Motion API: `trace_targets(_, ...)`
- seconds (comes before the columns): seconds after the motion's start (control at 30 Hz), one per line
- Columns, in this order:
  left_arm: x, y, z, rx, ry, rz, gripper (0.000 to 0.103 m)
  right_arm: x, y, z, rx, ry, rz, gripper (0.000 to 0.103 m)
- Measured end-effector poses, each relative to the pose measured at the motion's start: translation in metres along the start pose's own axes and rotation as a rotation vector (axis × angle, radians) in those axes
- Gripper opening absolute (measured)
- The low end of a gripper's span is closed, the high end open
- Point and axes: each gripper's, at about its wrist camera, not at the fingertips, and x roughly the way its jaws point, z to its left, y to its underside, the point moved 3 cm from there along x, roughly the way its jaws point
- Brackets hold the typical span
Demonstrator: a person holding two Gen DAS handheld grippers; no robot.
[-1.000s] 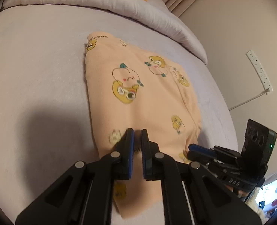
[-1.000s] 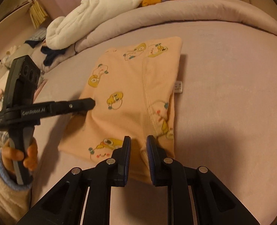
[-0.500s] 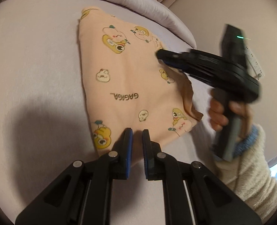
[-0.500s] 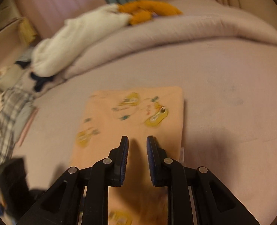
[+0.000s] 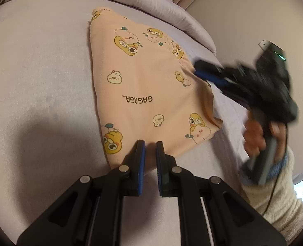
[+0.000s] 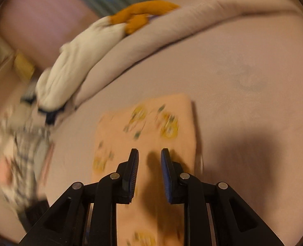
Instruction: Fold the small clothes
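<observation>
At the near hem of the peach garment, left gripper sits w/ jaws narrow, gripping nothing. Right gripper, jaws a bit apart & empty, has swung over its side edge. Garment now lies doubled on bed; next fold likely.

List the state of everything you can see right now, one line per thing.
peach garment: folded, lying flat on the bed.
left gripper: jaws slightly apart, holding nothing, at the garment's near edge.
right gripper: open, empty, above the garment.
white clothing: crumpled in a heap.
quilt: bunched along the bed's far side.
</observation>
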Motion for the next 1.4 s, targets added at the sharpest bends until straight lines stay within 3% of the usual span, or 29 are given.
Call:
trace_targets(0.13,0.007,-0.005,-0.011,0.013,-0.039,0.001,0.010,-0.018,0.030,0.016,-0.180,0.061,-0.004,0.021)
trace_targets(0.2,0.009,-0.005,-0.014,0.017,-0.054,0.001,0.010,-0.015,0.047,0.011,-0.229,0.113,0.050,0.021)
trace_targets(0.27,0.012,-0.006,-0.017,0.020,-0.071,0.005,0.010,-0.004,0.062,-0.001,-0.247,0.180,0.102,0.021)
trace_targets(0.33,0.012,-0.006,-0.020,0.028,-0.083,0.005,0.010,-0.009,0.067,-0.003,-0.251,0.175,0.062,0.022)
trace_targets(0.47,0.016,-0.008,-0.023,0.029,-0.101,0.001,0.010,-0.018,0.072,-0.005,-0.246,0.194,0.076,0.025)
trace_targets(0.63,0.014,-0.006,-0.020,0.025,-0.113,-0.005,0.010,-0.028,0.081,-0.011,-0.209,0.158,0.091,0.034)
trace_targets(0.93,0.009,0.003,-0.023,0.013,-0.143,-0.001,0.011,-0.051,0.082,-0.016,-0.138,0.065,0.044,0.035)
trace_targets(1.03,0.005,0.008,-0.023,0.007,-0.143,-0.002,0.011,-0.052,0.079,-0.016,-0.108,0.040,0.032,0.050)
trace_targets(1.13,-0.001,0.014,-0.021,0.001,-0.148,0.014,0.011,-0.053,0.079,-0.018,-0.093,0.038,0.027,0.051)
trace_targets(1.23,-0.004,0.017,-0.023,-0.006,-0.145,0.026,0.026,-0.052,0.080,-0.022,-0.076,0.034,0.029,0.051)
trace_targets(1.3,-0.007,0.019,-0.026,0.002,-0.153,0.023,0.043,-0.053,0.080,-0.025,-0.056,0.024,0.024,0.051)
trace_targets(1.4,-0.009,0.018,-0.033,0.012,-0.164,0.011,0.048,-0.055,0.082,-0.030,-0.031,0.014,0.020,0.051)
